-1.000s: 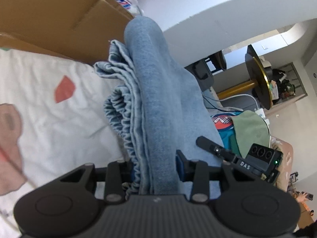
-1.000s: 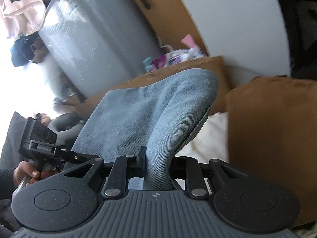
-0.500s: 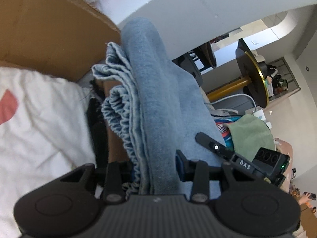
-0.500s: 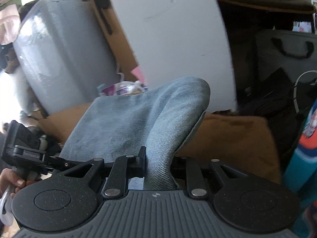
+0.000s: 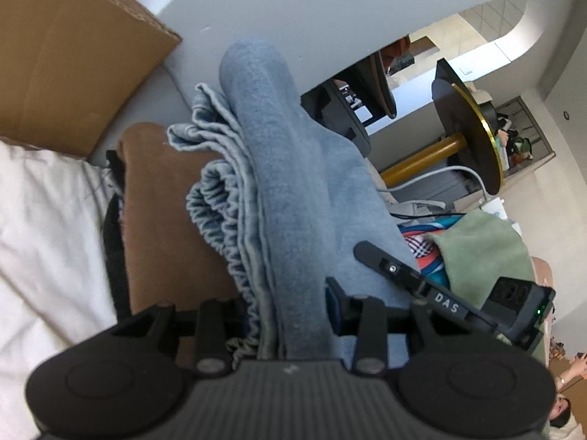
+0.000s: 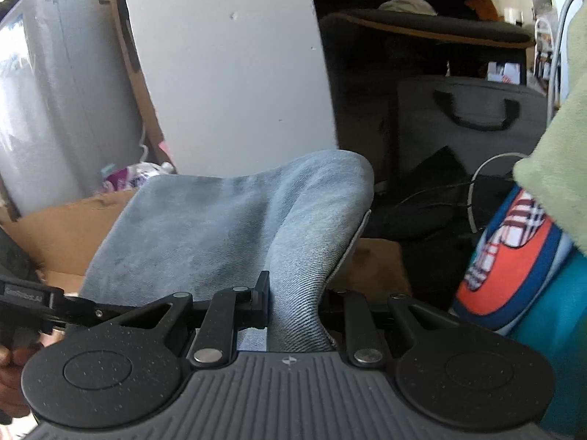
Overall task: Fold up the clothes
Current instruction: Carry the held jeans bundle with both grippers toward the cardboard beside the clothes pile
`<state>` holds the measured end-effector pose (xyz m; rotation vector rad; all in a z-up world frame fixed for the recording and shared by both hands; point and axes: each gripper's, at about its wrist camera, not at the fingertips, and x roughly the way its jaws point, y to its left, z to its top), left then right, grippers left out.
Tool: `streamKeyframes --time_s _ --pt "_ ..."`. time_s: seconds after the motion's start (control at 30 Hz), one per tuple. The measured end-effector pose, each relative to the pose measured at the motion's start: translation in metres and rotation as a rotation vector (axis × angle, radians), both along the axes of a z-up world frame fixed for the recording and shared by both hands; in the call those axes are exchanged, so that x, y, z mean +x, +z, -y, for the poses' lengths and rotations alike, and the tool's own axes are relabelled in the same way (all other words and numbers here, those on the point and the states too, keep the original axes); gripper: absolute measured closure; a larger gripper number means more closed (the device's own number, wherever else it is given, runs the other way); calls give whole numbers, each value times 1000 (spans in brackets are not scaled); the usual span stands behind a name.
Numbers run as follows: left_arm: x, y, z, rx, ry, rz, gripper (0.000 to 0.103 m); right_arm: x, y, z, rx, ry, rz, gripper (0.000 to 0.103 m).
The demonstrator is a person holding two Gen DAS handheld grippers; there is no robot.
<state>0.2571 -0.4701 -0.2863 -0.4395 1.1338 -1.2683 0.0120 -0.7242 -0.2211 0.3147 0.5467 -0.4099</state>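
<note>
Reading "DAS": right gripper (image 5: 445, 306) bracket

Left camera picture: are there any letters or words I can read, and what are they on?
"DAS": white letters on the black bar of the other tool, beside the folded blue denim.
The right view has small writing on the black bar at its left edge, too blurred to read.
Nothing else is readable.

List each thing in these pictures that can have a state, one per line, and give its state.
Blue denim garment: folded into layers, held up by both grippers.
Left gripper: shut on the garment's thick layered end.
Right gripper: shut on a thinner fold.
Green cloth: lying loose on the pile.
</note>
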Motion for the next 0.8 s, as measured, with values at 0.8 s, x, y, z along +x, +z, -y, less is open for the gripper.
streamKeyframes --time_s 0.8 --pt "13 -28 18 16 50 -41 63 31 -20 14 -38 -9 -45 81"
